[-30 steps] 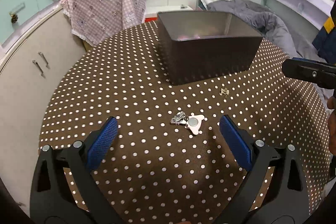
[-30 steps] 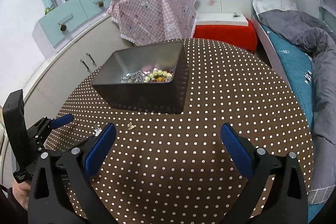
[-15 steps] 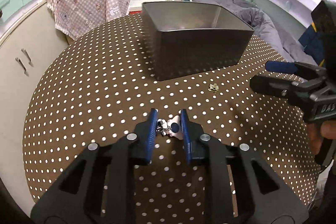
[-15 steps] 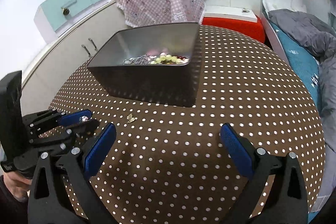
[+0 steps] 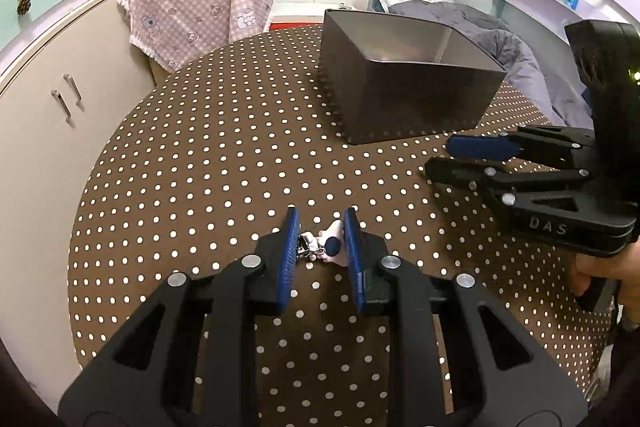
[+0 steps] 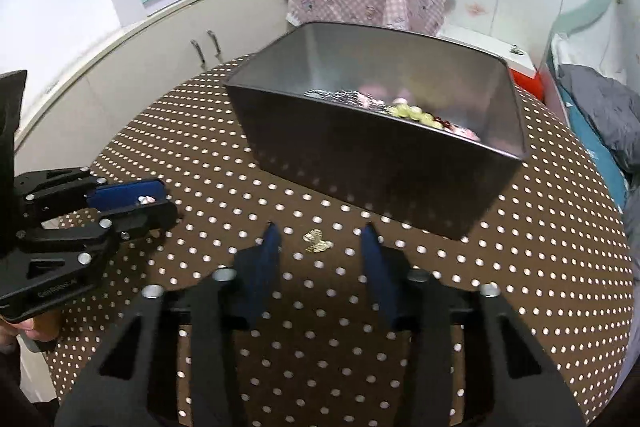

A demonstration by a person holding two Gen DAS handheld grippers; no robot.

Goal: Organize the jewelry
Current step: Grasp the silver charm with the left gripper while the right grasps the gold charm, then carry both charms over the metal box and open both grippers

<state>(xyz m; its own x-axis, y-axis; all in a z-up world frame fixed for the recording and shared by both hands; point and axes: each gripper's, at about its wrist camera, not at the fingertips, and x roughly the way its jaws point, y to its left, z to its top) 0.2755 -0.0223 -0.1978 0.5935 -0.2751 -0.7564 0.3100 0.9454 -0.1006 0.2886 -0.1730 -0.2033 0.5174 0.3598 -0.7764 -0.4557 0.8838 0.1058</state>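
Note:
My left gripper (image 5: pixel 320 233) is shut on a white and silver charm (image 5: pixel 325 246) and holds it just above the dotted tablecloth; it also shows in the right wrist view (image 6: pixel 132 201). My right gripper (image 6: pixel 320 247) is partly closed, its blue pads on either side of a small gold brooch (image 6: pixel 317 241) that lies on the cloth, not touching it. In the left wrist view the right gripper (image 5: pixel 464 157) comes in from the right. A dark metal box (image 6: pixel 352 163) behind the brooch holds beads and other jewelry (image 6: pixel 408 111).
The round table (image 5: pixel 200 163) with the brown dotted cloth has its edge at left and front. A chair draped in pink checked cloth (image 5: pixel 196 3) stands behind it. White cabinets (image 5: pixel 52 99) are at left, a bed with grey bedding (image 5: pixel 516 51) at right.
My right gripper has moved forward and down to the gold brooch and narrowed around it. My left gripper has stayed shut on the charm and lifted it slightly.

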